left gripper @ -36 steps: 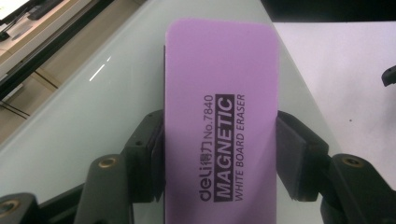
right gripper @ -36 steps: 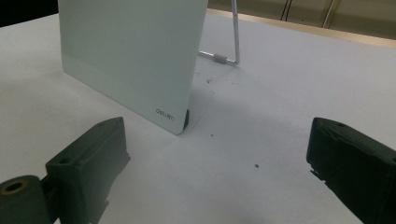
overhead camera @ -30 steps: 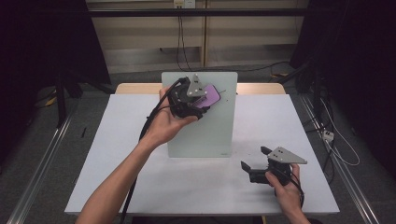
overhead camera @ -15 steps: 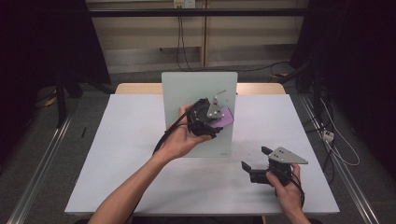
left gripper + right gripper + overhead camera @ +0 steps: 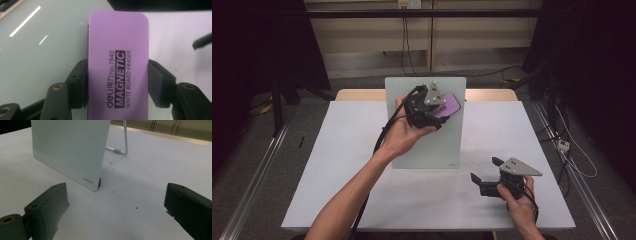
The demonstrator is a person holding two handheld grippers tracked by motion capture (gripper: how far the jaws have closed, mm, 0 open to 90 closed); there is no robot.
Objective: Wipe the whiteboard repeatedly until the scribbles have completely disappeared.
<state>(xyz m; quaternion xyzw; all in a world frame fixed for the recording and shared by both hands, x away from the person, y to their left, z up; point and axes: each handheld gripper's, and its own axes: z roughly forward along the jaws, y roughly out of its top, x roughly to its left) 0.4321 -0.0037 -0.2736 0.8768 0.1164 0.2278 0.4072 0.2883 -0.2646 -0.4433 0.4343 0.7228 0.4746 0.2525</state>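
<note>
A white bench [image 5: 337, 165] fills the middle of the frame, a wooden edge [image 5: 359, 94] showing along its far side. Cables [image 5: 404, 45] hang down the back wall, top centre.

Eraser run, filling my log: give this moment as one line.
left hand-held gripper: shut on eraser | eraser: against board | right hand-held gripper: open, on table

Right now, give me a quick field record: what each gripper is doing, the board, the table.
left gripper: shut on purple magnetic whiteboard eraser, at the board's upper right
right gripper: open, nothing between the jaws, low over the table right of the board
glass whiteboard: standing tilted on a wire stand
table: white
</note>
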